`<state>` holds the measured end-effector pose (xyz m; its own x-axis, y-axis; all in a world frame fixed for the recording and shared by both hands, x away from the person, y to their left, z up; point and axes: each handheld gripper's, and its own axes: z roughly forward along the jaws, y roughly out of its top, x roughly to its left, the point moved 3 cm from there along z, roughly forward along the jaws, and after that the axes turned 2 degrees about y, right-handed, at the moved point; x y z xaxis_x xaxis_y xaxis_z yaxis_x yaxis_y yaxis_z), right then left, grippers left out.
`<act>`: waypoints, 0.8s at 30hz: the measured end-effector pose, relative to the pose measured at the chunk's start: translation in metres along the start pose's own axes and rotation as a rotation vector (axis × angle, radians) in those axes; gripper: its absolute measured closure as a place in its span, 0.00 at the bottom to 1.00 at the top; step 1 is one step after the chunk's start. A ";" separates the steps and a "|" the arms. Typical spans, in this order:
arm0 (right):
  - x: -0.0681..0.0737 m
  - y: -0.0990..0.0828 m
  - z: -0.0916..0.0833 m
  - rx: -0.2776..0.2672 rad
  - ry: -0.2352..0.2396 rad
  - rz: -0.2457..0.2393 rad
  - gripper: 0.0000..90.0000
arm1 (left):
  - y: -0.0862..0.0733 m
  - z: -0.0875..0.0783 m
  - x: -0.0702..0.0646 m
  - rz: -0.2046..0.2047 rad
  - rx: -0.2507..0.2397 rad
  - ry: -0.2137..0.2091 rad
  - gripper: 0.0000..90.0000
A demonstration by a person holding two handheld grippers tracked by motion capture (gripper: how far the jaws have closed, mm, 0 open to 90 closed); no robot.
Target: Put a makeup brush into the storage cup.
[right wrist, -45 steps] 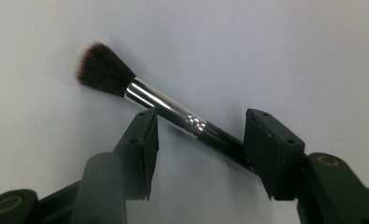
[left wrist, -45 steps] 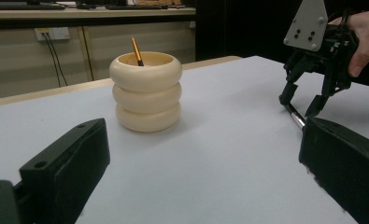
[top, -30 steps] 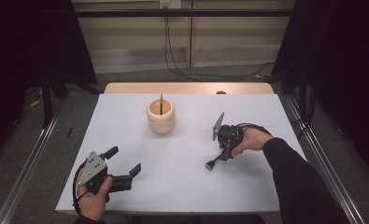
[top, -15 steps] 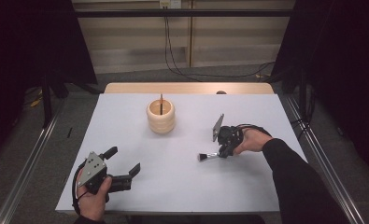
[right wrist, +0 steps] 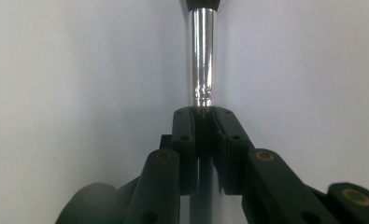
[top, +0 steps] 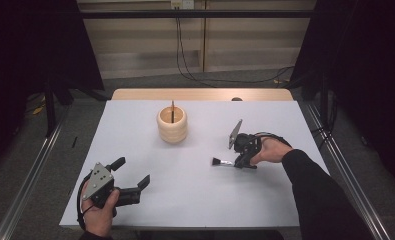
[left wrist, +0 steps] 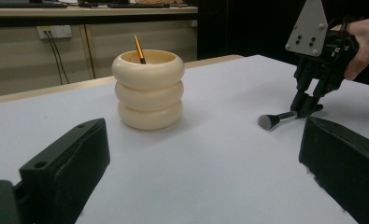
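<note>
Brush (top: 220, 162): lying on the white surface (top: 195, 200), handle clamped.
Right claw (top: 241, 164): jaws just closing, now tight on the handle.
Left claw (top: 132, 177): wide, nothing inside.
Holder (top: 172, 125): well apart.

A cream, three-ringed holder (top: 172, 126) stands on a plain white tabletop (top: 195, 200), with an orange-handled brush (left wrist: 138, 49) inside. A makeup brush (top: 221, 162) has dark bristles and a shiny silver ferrule. Both grippers are black with grey plates.
</note>
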<state>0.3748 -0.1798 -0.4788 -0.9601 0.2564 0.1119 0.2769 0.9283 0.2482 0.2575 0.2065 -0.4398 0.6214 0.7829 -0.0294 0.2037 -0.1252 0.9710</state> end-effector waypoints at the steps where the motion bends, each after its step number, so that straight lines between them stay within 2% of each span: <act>1: 0.000 0.000 0.000 0.002 0.006 0.007 0.88 | 0.000 0.000 0.000 -0.001 -0.001 0.001 0.02; 7: 0.000 -0.005 -0.002 -0.004 0.011 0.041 0.88 | 0.000 0.000 0.000 -0.002 -0.001 0.001 0.02; 9: -0.001 -0.006 -0.003 -0.013 0.010 0.038 0.88 | 0.000 0.000 0.000 -0.001 -0.002 0.000 0.02; 14: 0.000 -0.008 -0.007 -0.012 0.015 0.078 0.88 | 0.001 0.001 -0.001 -0.001 -0.004 -0.002 0.02; 16: -0.001 -0.008 -0.008 -0.030 0.009 0.069 0.88 | 0.000 0.000 -0.001 0.000 -0.002 -0.001 0.02; 17: 0.001 -0.009 -0.010 -0.024 0.007 0.102 0.88 | 0.000 0.000 -0.001 -0.004 -0.005 -0.001 0.02; 19: -0.001 -0.010 -0.012 -0.036 -0.019 0.116 0.88 | 0.001 0.000 -0.001 -0.004 -0.007 -0.005 0.02; 20: -0.002 -0.010 -0.013 -0.050 -0.011 0.125 0.88 | 0.001 0.000 -0.001 -0.002 -0.003 -0.003 0.02; 21: -0.001 -0.011 -0.015 -0.060 -0.023 0.144 0.88 | 0.001 0.001 -0.001 -0.004 -0.004 -0.003 0.02; 24: 0.000 -0.012 -0.015 -0.093 -0.027 0.154 0.88 | 0.001 0.000 -0.001 -0.004 -0.007 -0.004 0.02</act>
<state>0.3720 -0.1952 -0.4670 -0.9065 0.4018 0.1296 0.4218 0.8490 0.3182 0.2573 0.2057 -0.4392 0.6236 0.7810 -0.0343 0.2011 -0.1179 0.9725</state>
